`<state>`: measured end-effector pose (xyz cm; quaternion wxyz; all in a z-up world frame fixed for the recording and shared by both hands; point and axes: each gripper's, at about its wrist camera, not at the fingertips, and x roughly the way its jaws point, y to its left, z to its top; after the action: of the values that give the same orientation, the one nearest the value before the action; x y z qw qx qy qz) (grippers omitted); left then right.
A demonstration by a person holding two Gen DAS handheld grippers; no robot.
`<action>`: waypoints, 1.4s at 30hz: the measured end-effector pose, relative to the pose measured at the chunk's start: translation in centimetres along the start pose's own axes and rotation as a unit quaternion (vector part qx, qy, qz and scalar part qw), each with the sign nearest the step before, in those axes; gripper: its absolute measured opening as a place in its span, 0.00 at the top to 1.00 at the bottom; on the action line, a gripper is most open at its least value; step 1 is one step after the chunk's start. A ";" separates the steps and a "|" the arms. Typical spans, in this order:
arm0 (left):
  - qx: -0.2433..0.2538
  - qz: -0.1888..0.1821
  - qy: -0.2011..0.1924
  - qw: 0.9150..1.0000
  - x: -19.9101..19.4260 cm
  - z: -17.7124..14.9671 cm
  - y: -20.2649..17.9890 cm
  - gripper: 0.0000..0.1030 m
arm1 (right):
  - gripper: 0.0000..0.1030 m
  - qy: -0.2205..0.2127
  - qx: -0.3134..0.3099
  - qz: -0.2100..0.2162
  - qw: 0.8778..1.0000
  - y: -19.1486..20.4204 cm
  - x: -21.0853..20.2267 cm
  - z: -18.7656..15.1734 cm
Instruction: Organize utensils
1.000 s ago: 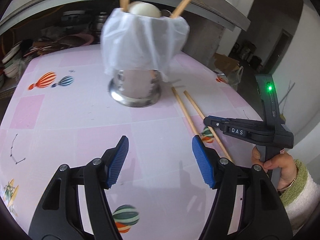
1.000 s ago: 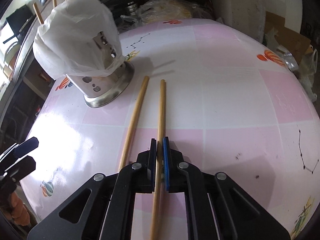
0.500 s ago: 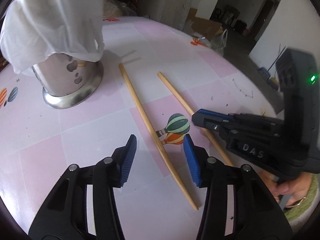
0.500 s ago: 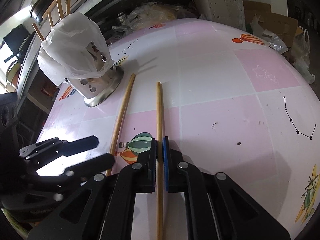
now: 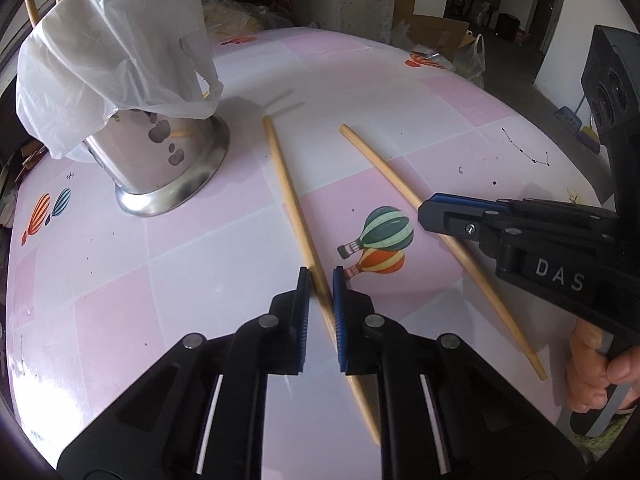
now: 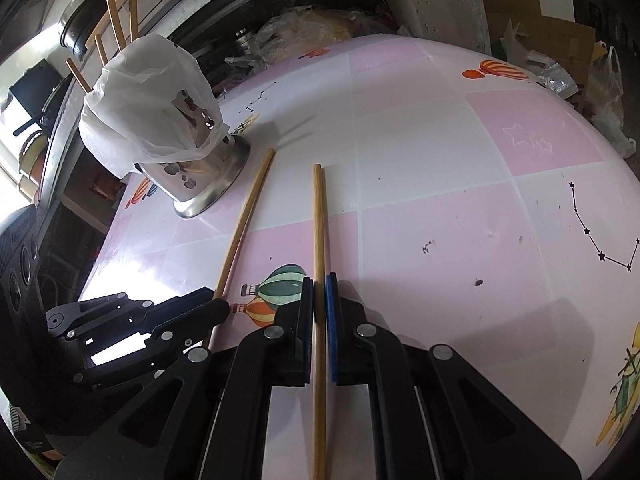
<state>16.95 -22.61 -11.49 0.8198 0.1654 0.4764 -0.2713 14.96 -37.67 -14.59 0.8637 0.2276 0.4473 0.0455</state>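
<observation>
**Both hand-held grippers closed on chopsticks beside the covered holder**

The left hand-held gripper [image 5: 320, 296] has just been closing, and its blue pads now pinch the left chopstick [image 5: 294, 208] at its near half; the stick lies flat on the worktop [image 5: 400, 92], its far end reaching toward the utensil holder [image 5: 168, 164]. The right hand-held gripper [image 6: 319, 312] is clamped tight on the right chopstick [image 6: 318, 220], which also lies along the worktop, running straight out between the pads. A hand [image 5: 592, 372] grips that tool's handle at the edge of the left wrist view. The two sticks lie near each other but apart, with a printed balloon [image 5: 380, 236] between them.

Farther out, the steel utensil holder stands upright on its flared base, its pierced wall showing below a white plastic bag [image 5: 116, 48] draped over the top. In the right wrist view several more chopsticks [image 6: 116, 20] rise out of the holder through the bag. Clutter and cardboard lie beyond the worktop's far edge.
</observation>
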 end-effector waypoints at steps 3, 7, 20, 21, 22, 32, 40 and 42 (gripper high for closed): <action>-0.004 -0.001 0.004 1.000 -0.5 -0.6 0.3 0.91 | 0.94 0.002 0.001 0.000 1.000 0.0 -0.1 -0.2; -0.014 0.000 0.007 1.000 -1.2 -1.9 0.9 0.92 | 0.94 0.006 -0.001 0.002 1.000 0.1 -0.3 -0.5; -0.088 0.015 0.015 0.996 -4.6 -7.4 5.3 0.94 | 0.94 0.033 -0.017 0.022 0.999 2.2 -0.2 -2.2; -0.094 0.016 0.015 0.995 -4.8 -7.7 5.6 0.94 | 0.94 0.035 -0.021 0.024 0.999 2.6 -0.2 -2.4; -0.099 0.018 0.015 0.995 -4.9 -7.9 5.8 0.94 | 0.94 0.038 -0.024 0.028 0.999 2.9 0.0 -2.5; -0.153 0.024 0.016 0.988 -5.9 -9.8 8.0 0.94 | 0.94 0.062 -0.050 0.049 0.996 5.7 1.0 -3.5; -0.170 0.020 0.018 0.985 -6.4 -10.2 8.4 0.94 | 0.94 0.071 -0.060 0.055 0.994 6.6 1.0 -4.0; -0.171 0.019 0.018 0.985 -6.4 -10.2 8.4 0.94 | 0.94 0.071 -0.060 0.055 0.994 6.6 1.0 -4.0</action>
<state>12.41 -8.68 -10.86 0.8325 0.0363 0.5270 -0.1670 13.22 -30.07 -14.46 0.8378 0.1962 0.4911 0.1359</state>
